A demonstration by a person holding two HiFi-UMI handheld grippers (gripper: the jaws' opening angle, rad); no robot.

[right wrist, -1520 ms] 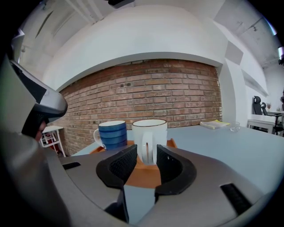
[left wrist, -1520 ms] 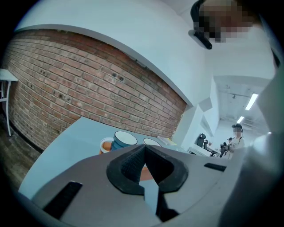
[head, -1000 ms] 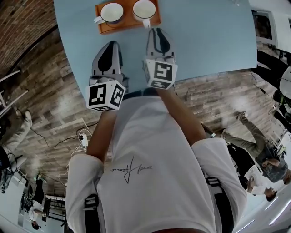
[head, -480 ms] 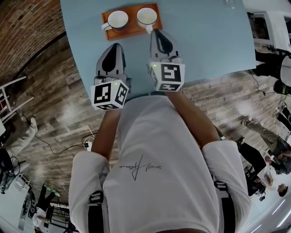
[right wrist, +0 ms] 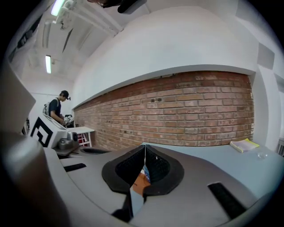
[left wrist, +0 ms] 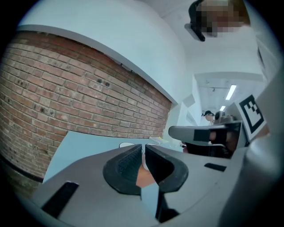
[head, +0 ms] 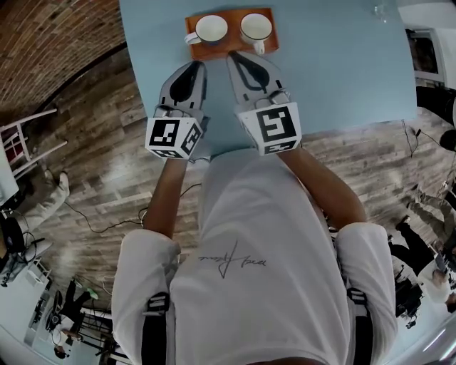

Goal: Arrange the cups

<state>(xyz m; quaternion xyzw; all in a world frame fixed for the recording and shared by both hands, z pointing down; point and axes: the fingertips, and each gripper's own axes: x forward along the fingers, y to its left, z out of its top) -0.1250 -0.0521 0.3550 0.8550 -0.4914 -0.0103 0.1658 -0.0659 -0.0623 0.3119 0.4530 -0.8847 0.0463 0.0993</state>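
An orange tray [head: 231, 44] lies at the far side of the light blue table [head: 335, 64] and holds two white cups side by side, the left cup [head: 211, 29] and the right cup [head: 256, 27], each with a handle. My left gripper [head: 194, 68] is shut and empty, just short of the tray's near left corner. My right gripper [head: 235, 58] is also shut and empty, its tip at the tray's near edge between the cups. In the left gripper view the left gripper [left wrist: 144, 146] has its jaws together, with a patch of tray [left wrist: 144, 178] below them. The right gripper [right wrist: 145, 148] looks the same in its own view.
The table's near edge runs just under both marker cubes, with wood floor below. A small glass [head: 376, 8] stands at the table's far right, and a yellowish pad [right wrist: 242, 145] lies on it. A brick wall [right wrist: 186, 111] is behind, a white chair [head: 21, 135] at left, and people at right.
The right gripper has come up and back from the right cup's handle, and its cube looms larger. The left gripper has rolled a little. The tray sits further right in view.
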